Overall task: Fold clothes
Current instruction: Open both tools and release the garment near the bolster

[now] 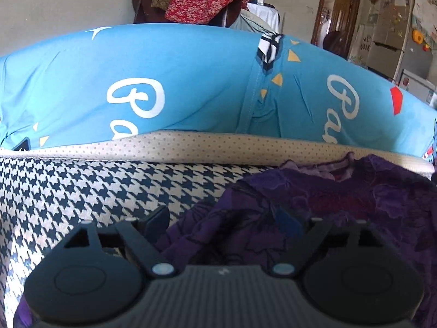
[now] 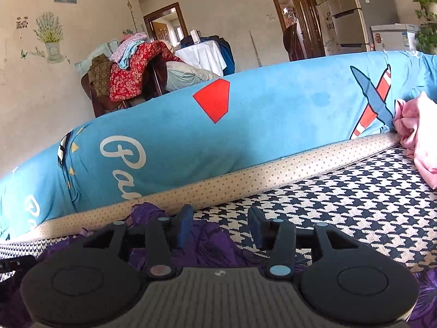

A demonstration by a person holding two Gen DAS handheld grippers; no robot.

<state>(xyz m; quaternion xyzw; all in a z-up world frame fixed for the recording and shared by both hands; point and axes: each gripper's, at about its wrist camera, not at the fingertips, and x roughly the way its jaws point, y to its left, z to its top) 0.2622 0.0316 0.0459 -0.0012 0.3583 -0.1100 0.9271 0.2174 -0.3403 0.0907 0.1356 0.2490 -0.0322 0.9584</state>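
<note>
A crumpled purple floral garment (image 1: 341,199) lies on the houndstooth seat (image 1: 82,188) of a sofa. My left gripper (image 1: 224,221) hovers low over the garment's left edge. It is open, with purple cloth bunched between the fingers and partly covering the right fingertip (image 1: 289,222). In the right wrist view the same purple garment (image 2: 207,243) lies under and left of my right gripper (image 2: 221,225). This gripper is open too, its blue-padded fingers (image 2: 184,225) apart above the cloth's right edge and the seat (image 2: 341,213).
A blue backrest cushion (image 1: 191,82) with white lettering runs behind the seat, edged by a beige dotted piping (image 2: 245,180). A pink garment (image 2: 418,131) lies at the seat's far right. Behind the sofa a chair holds piled clothes (image 2: 128,71); a fridge (image 2: 352,13) stands far right.
</note>
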